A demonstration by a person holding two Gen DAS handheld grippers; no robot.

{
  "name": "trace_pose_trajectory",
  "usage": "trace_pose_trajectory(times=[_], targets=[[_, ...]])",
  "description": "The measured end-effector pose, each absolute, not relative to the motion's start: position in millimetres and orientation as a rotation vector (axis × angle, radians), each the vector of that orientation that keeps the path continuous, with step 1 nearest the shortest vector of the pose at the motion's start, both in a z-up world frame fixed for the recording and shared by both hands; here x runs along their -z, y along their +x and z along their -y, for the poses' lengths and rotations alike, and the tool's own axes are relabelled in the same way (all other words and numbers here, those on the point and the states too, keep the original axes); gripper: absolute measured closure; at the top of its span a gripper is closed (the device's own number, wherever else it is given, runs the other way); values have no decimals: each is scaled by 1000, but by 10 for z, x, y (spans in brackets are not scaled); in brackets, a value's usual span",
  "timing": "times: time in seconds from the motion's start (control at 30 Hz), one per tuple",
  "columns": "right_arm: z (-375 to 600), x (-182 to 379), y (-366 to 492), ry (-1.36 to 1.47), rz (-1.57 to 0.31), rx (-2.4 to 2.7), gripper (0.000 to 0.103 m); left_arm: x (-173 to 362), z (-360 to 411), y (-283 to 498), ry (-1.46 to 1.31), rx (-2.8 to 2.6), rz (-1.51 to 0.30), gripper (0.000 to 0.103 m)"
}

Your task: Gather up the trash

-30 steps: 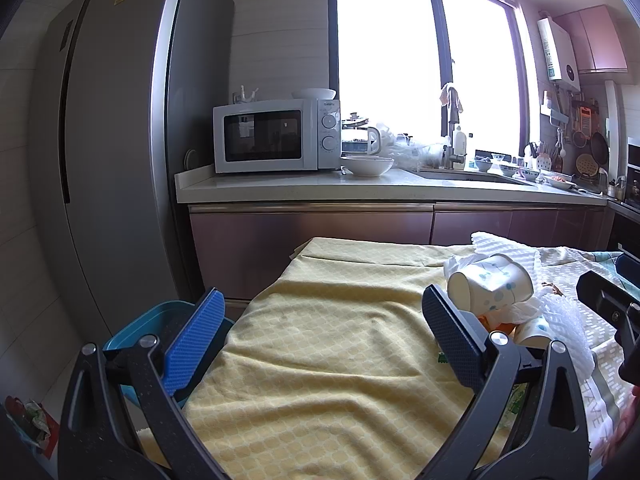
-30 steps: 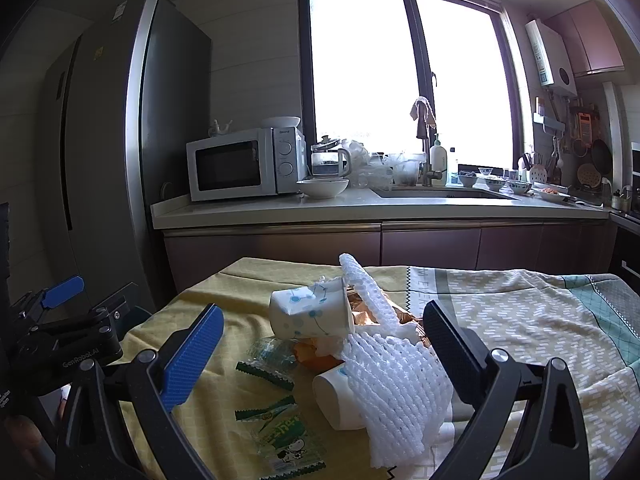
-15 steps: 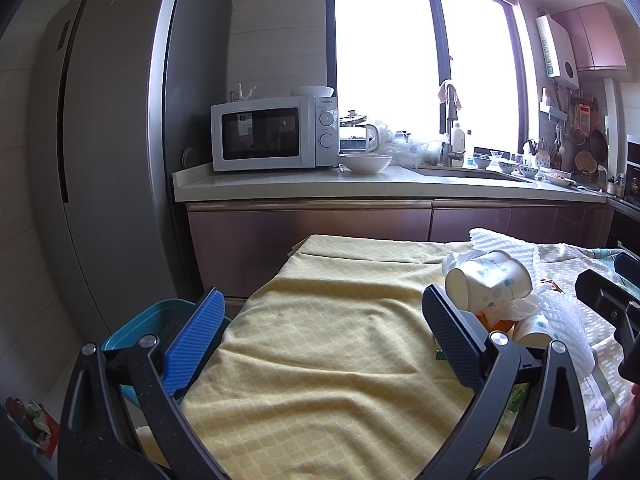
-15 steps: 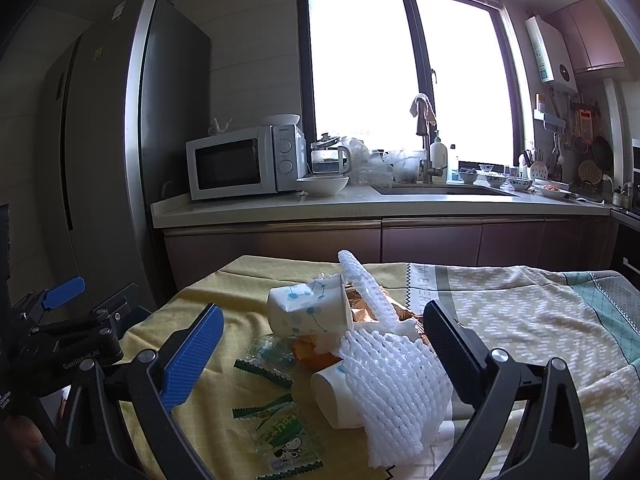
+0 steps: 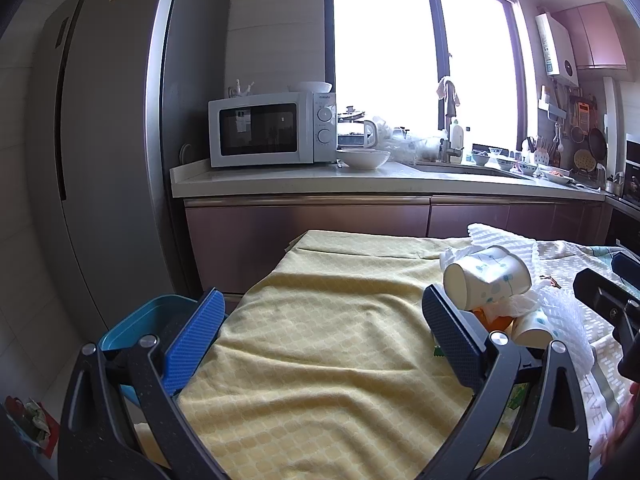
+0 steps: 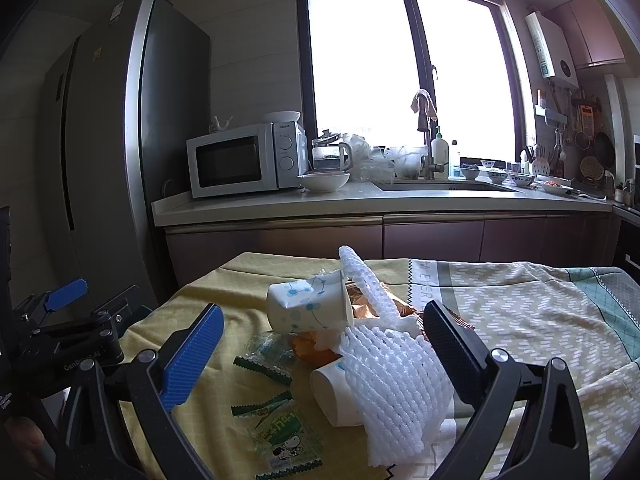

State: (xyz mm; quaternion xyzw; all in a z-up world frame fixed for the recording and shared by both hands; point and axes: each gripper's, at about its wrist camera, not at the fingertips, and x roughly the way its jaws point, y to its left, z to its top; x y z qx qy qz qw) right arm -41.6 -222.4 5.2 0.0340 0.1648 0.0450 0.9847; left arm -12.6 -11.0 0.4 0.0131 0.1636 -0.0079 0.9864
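Both my jaws released, empty, above the desk [image 5: 320, 344]. Right gripper [image 6: 320, 332] faces cup [image 6: 308, 308], foam net [image 6: 396, 376], wrappers [image 6: 280, 436]. Left gripper [image 5: 320, 320] over bare cloth.

The left hand-held gripper [image 5: 320, 330] is a black plastic frame of two splayed arms with triangular cut-outs, each arm carrying a round silver screw [image 5: 147, 340] near its finger. Its fingers are ribbed pads, bright blue [image 5: 196, 332] on one side, dark navy [image 5: 450, 334] on the other. The right hand-held gripper [image 6: 322, 338] matches it: black arms, silver screws, ribbed blue and navy pads.
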Motion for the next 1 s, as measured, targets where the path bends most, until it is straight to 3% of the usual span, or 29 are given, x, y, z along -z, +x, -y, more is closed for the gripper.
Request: trace_pose_trajectory(times=[0.6, 0.7, 0.9, 1.0], targets=[[2602, 188, -306, 97, -450, -56, 7, 261, 590, -89, 139, 317, -442, 6], [2667, 271, -280, 114, -490, -71, 12, 362, 750, -66, 160, 405, -470, 6], [2685, 425, -273, 98, -555, -93, 21, 568, 1006, 54, 195, 520, -563, 20], [2695, 478, -288, 93, -577, -107, 27, 645, 1088, 128, 189, 563, -615, 34]])
